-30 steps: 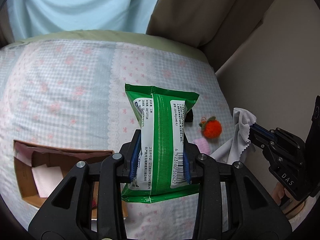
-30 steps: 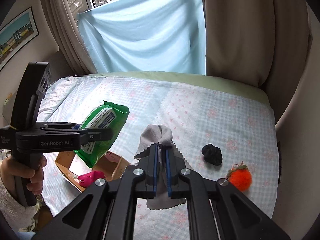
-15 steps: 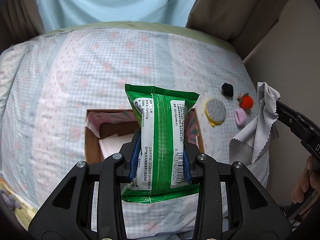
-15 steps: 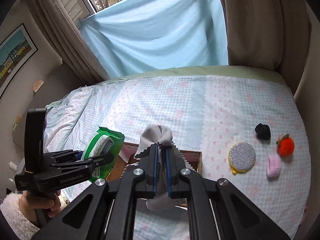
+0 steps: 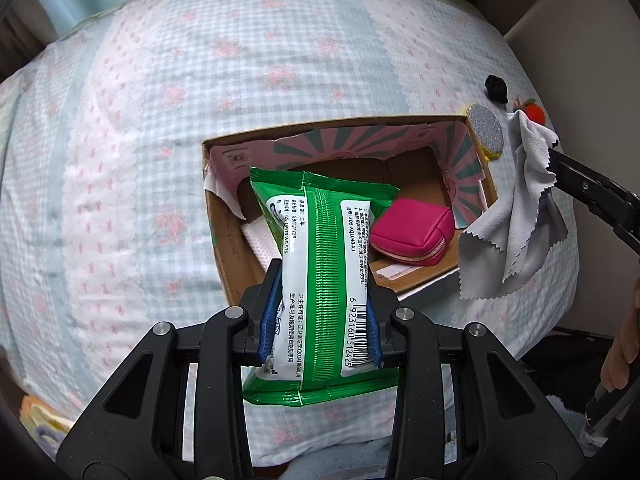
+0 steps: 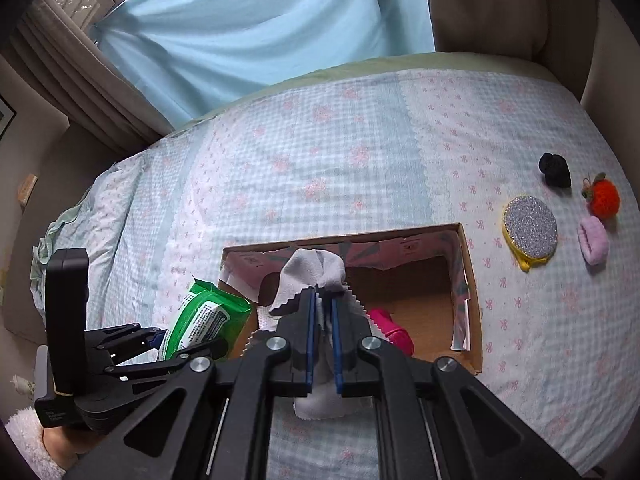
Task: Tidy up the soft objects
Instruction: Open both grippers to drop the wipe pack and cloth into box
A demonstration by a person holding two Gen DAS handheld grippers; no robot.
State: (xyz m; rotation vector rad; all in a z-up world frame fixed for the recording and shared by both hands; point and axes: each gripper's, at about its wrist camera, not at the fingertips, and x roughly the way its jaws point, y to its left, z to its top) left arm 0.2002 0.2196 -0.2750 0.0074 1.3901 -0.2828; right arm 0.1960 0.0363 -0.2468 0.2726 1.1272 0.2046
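The open brown cardboard box with a pink-and-teal printed lining (image 5: 224,216) sits on the pale checked bedspread with pink flowers (image 5: 140,140) and already holds a magenta zipped fabric pouch (image 5: 412,236) and something white and textured against its left wall, so the sorting looks partly done. The left gripper (image 5: 320,320) is clamped on a green-and-white plastic pack of wipes (image 5: 324,280), held over the box's near left part; the right gripper (image 6: 322,340) is pinched tight on a thin grey cloth with zigzag edges (image 6: 316,272), hanging above the box's near edge. Both loads are not yet set down. Well to the right of the box lie a round glittery silver pad with a yellow rim (image 6: 530,226), a small lilac knitted piece (image 6: 594,240), an orange fuzzy fruit-shaped toy (image 6: 604,198) and a black crumpled lump (image 6: 554,170), seemingly left to collect. The box floor under the pack and cloth is hidden, the white item cannot be identified, and the hands are largely cut off.
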